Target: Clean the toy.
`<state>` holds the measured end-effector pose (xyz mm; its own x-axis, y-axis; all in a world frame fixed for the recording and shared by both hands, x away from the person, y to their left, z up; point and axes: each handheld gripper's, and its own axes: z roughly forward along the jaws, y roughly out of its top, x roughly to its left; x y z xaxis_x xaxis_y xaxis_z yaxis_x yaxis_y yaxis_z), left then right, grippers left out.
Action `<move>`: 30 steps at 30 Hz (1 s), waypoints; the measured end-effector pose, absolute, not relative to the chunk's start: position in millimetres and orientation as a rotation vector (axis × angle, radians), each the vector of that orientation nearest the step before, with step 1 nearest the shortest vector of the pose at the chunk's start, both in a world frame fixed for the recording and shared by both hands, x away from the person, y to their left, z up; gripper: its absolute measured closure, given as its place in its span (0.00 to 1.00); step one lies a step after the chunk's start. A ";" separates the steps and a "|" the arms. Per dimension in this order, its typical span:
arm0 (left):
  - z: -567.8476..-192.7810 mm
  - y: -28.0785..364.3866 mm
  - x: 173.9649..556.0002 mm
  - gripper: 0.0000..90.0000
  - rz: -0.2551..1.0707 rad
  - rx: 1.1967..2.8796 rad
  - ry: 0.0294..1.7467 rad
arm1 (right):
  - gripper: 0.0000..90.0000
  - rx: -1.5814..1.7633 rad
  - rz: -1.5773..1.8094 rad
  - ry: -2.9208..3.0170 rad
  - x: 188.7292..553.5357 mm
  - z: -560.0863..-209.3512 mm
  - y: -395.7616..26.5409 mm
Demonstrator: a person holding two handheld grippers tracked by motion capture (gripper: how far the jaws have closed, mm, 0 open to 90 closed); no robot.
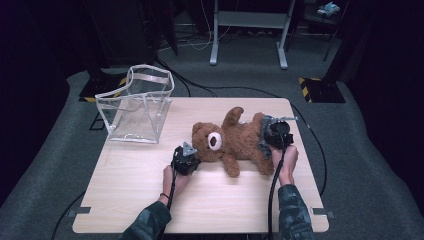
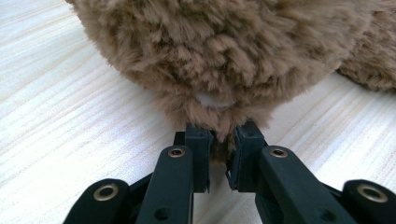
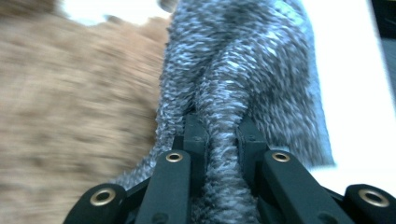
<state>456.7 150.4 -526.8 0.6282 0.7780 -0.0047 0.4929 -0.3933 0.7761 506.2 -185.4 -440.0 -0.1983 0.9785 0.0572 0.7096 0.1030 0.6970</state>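
Because the teddy bear [image 1: 235, 141] is limp, it is held at both ends: the left gripper [image 2: 220, 140] pinches head fur, the right gripper [image 3: 222, 135] clamps its grey shorts [image 3: 252, 70]. It lies centre-right on the table [image 1: 130, 200], with the clear bag [image 1: 137, 102] at far left, probably its destination.

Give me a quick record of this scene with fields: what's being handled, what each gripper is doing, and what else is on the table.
item handled: teddy bear, brown, lying on the table
left gripper: shut on a tuft of the bear's brown fur at its head
right gripper: shut on a fold of the bear's grey knitted garment
other item: clear plastic bag, standing open at the table's far left corner, apart from the bear
right gripper view: blurred
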 end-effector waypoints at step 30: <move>-526.8 149.9 456.8 0.89 0.470 2.072 0.990 | 0.87 1.759 0.723 1.955 532.8 -464.5 -199.7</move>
